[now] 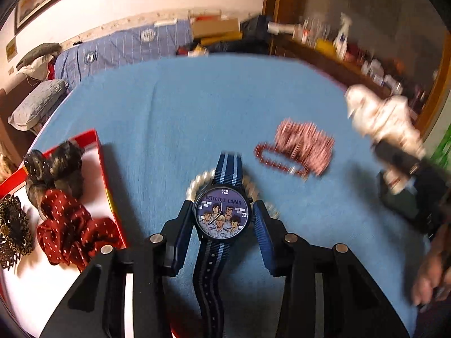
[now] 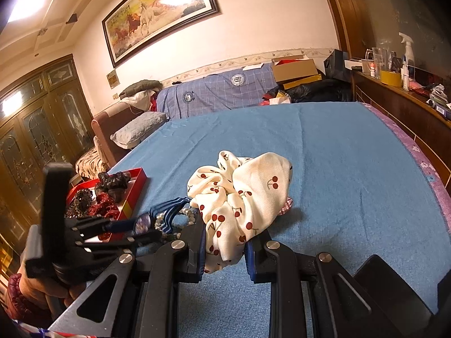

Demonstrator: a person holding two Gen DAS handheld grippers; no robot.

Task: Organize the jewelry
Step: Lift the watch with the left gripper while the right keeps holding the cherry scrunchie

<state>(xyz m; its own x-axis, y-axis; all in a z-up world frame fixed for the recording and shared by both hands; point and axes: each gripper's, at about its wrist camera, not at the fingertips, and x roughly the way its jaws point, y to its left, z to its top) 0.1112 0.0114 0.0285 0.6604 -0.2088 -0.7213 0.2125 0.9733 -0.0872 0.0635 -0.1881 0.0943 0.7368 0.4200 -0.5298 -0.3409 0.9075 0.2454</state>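
My left gripper (image 1: 222, 217) is shut on a blue striped cartoon-face watch (image 1: 222, 215), its pads pressing the case sides above a pearl bracelet (image 1: 194, 186) on the blue bedspread. My right gripper (image 2: 225, 242) is shut on a white cherry-print scrunchie (image 2: 239, 197), held above the bed; it shows blurred at the right of the left wrist view (image 1: 383, 118). A red bead bracelet (image 1: 279, 162) and a pink scrunchie (image 1: 305, 146) lie on the bed. The red-rimmed box (image 1: 104, 174) at left holds a red dotted scrunchie (image 1: 67, 228), a dark scrunchie (image 1: 56, 166) and a dark lacy piece (image 1: 12, 225).
The blue bedspread (image 2: 338, 169) stretches ahead. A wooden shelf (image 2: 400, 95) with bottles runs along the right. A grey pillow (image 2: 138, 129), a sofa with a blue cover (image 2: 214, 93) and cardboard boxes (image 2: 296, 70) stand beyond the bed.
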